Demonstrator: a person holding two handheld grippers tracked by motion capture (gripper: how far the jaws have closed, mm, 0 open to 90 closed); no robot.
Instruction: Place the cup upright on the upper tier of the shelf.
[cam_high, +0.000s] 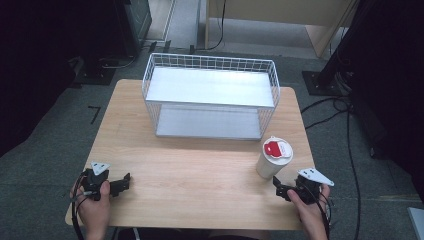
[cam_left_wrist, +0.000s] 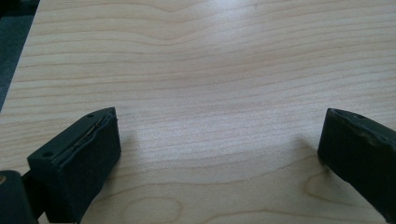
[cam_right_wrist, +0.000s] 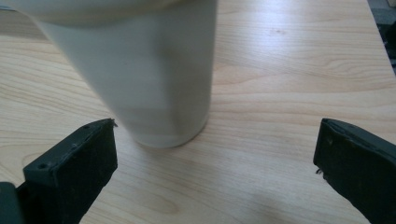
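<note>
Sitting at the near left table (cam_high: 200, 185) edge, left gripper (cam_high: 122, 184) jaws spread wide, nothing between them, just bare wood grain in left gripper view (cam_left_wrist: 219, 140). Pointing right, toward table middle. Well apart from cup (cam_high: 273, 159), so not the arm for this reach.

Standing mid-table toward the far edge: white wire rack (cam_high: 210, 95), two grey shelves, both bare. Probably the drop spot for the cup, only a guess.

Standing upright near right front of table, just right of rack's front corner: cup, long axis vertical, wider at top than base. Off-white paper wall, white lid with red round label on top. In right gripper view, cup (cam_right_wrist: 154, 88) close ahead and left of centre, base resting on wood just past left jaw tip, not touching either jaw.

Resting just beside cup, on its near right side: right gripper (cam_high: 281, 189), jaws spread wide (cam_right_wrist: 215, 154), holding nothing. Clearly the nearer gripper. Cup lying forward and slightly left of it, off the jaw gap's centreline. Likely need: shift left a little and push forward so the wall sits between the jaws, then close low on the narrow part. Tall cup, small base, so tipping risk if one jaw nudges first.
</note>
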